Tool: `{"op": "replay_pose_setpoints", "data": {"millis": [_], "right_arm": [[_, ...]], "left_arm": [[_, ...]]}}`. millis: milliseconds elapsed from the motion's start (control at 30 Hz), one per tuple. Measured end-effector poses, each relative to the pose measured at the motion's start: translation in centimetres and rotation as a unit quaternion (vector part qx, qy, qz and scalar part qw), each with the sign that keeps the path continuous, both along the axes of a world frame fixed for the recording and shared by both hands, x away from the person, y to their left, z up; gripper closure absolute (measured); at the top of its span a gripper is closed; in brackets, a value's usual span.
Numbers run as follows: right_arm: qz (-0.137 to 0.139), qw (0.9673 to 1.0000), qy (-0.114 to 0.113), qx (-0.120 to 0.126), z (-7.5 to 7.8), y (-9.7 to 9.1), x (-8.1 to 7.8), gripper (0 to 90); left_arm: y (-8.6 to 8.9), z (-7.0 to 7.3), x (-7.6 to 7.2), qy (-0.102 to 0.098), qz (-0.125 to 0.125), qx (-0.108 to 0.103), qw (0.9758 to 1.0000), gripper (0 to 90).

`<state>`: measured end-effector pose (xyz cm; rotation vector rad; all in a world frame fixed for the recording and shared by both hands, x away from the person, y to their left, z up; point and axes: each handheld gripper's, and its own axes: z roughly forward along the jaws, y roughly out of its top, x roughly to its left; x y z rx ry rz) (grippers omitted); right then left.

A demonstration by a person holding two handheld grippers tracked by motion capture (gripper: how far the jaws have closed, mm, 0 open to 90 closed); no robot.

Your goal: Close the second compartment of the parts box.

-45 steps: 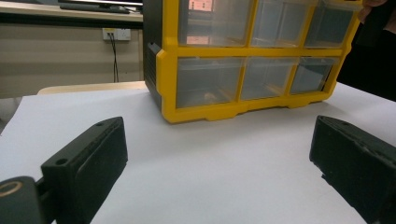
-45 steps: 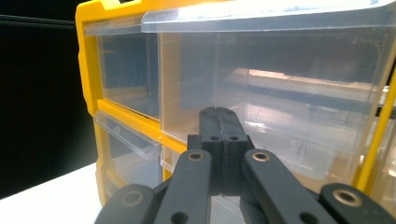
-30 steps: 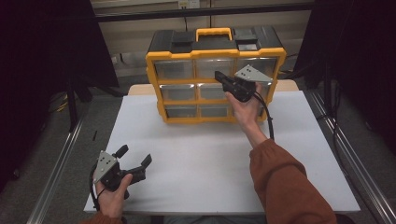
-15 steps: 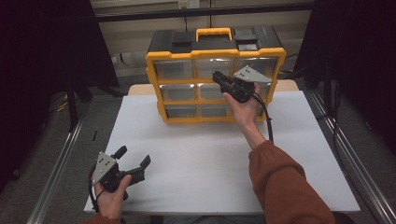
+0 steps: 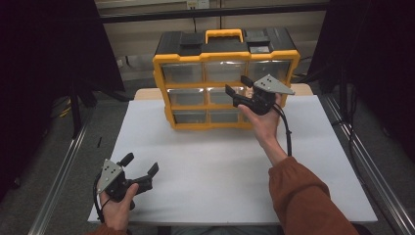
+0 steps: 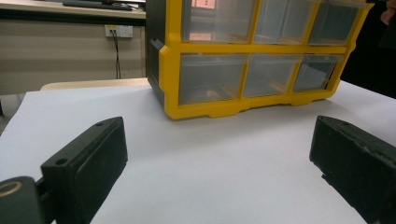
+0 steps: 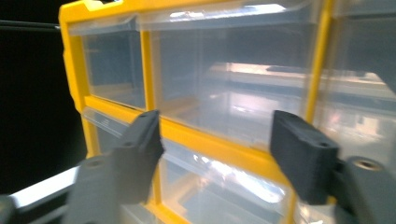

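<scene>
A yellow-framed organizer (image 5: 226,57) with clear plastic drawers and a black top stands at the back of the white table (image 5: 215,161). My right gripper (image 5: 236,84) hovers just in front of its middle row, toward the right side. Its jaws have just been opening and nothing is between them. In the right gripper view the organizer's yellow crossbar (image 7: 219,149) and clear drawer fronts sit close behind my right gripper (image 7: 215,126). My left gripper (image 5: 142,163) rests open near the table's front left corner. In the left gripper view it (image 6: 217,135) faces the organizer (image 6: 170,79) from afar.
Metal rails (image 5: 63,171) run along both sides of the table, with dark curtains beyond. A black cable (image 5: 288,132) trails from the right gripper along the forearm. A wall socket (image 6: 117,31) sits behind the table.
The right gripper's jaws have gone from shut to open in front of the middle row of drawers. The left gripper has not moved.
</scene>
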<state>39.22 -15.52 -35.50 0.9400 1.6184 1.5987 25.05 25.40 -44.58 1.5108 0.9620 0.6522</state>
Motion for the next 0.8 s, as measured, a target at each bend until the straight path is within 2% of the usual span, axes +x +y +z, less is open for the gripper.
{"op": "replay_pose_setpoints", "data": {"millis": [100, 167, 233, 333, 400, 533, 567, 633, 700, 800], "right_arm": [[-0.006, 0.9999, 0.013, -0.005, -0.5, -0.3, -0.5, 20.2], [-0.016, 0.9996, 0.022, 0.006, -1.0, -0.7, -0.8, 13.5], [-0.019, 0.9995, 0.023, 0.008, -1.2, -0.8, -0.9, 10.7], [-0.023, 0.9993, 0.030, 0.001, -1.6, -1.2, -1.2, 4.7], [-0.021, 0.9992, 0.033, 0.002, -2.0, -1.4, -1.4, 2.5], [-0.019, 0.9992, 0.035, 0.005, -2.7, -1.8, -2.0, 0.9], [-0.019, 0.9989, 0.042, 0.004, -3.0, -2.0, -2.3, 0.9], [-0.018, 0.9990, 0.042, 0.003, -3.1, -2.1, -2.4, 0.9], [-0.009, 0.9988, 0.048, 0.002, -3.4, -2.4, -2.8, 1.3], [-0.009, 0.9986, 0.051, -0.003, -3.9, -2.8, -3.2, 1.0]], "left_arm": [[0.0, 0.0, 0.0, -0.001, 0.000, -0.001, 1.0000, 4.0], [0.0, 0.0, 0.0, -0.001, 0.000, 0.000, 1.0000, 4.0], [0.1, 0.1, 0.0, 0.002, 0.004, 0.006, 1.0000, 4.0], [0.1, 0.0, 0.2, 0.002, 0.003, 0.005, 1.0000, 4.0], [0.0, -0.1, 0.3, 0.002, 0.006, 0.000, 1.0000, 4.0], [0.0, 0.0, 0.3, 0.000, 0.000, 0.007, 1.0000, 4.0], [0.0, 0.0, 0.3, 0.001, 0.000, 0.004, 1.0000, 4.0], [-0.1, 0.1, 0.3, -0.007, -0.007, -0.006, 0.9999, 4.0], [-0.1, 0.1, 0.2, -0.003, -0.001, 0.002, 1.0000, 4.0], [-0.2, 0.0, 0.3, 0.000, -0.003, 0.000, 1.0000, 4.0]]}}
